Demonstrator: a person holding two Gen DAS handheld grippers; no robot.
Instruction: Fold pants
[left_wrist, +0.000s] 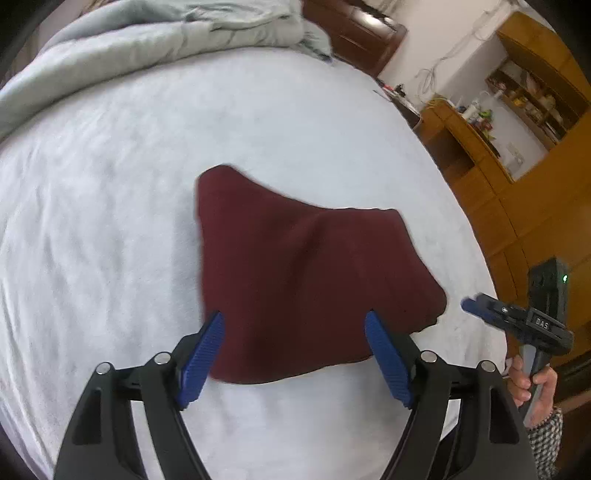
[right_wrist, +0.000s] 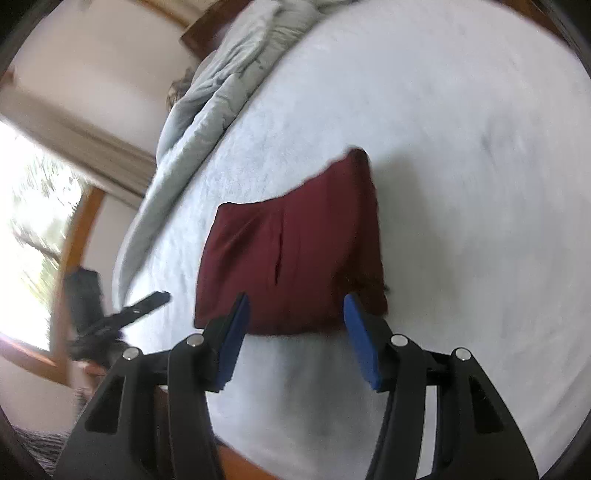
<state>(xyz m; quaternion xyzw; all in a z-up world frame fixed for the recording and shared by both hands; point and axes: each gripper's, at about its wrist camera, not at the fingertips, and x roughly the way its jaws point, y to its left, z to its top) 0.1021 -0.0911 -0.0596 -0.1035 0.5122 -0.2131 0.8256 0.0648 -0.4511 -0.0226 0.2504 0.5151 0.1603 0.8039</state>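
Fold looking finished: both tools are hanging released above the folded pants on the bed.

One bed (left_wrist: 110, 184) is carrying one grey duvet (left_wrist: 147, 40) and one maroon pants (left_wrist: 295, 273) bundle; the left tool (left_wrist: 295, 350) and right tool (right_wrist: 295, 332), two in all, are gripping nothing, so next likely calls for checking or smoothing.

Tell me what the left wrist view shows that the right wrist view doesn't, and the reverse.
Left wrist only: wooden shelving with clutter, a dark headboard, and the hand gripping the right gripper.
Right wrist only: a bright window with a wooden frame, and a slit in the pants.
Both: the folded maroon pants on the white bed, the grey duvet, each view's own jaws open and empty.
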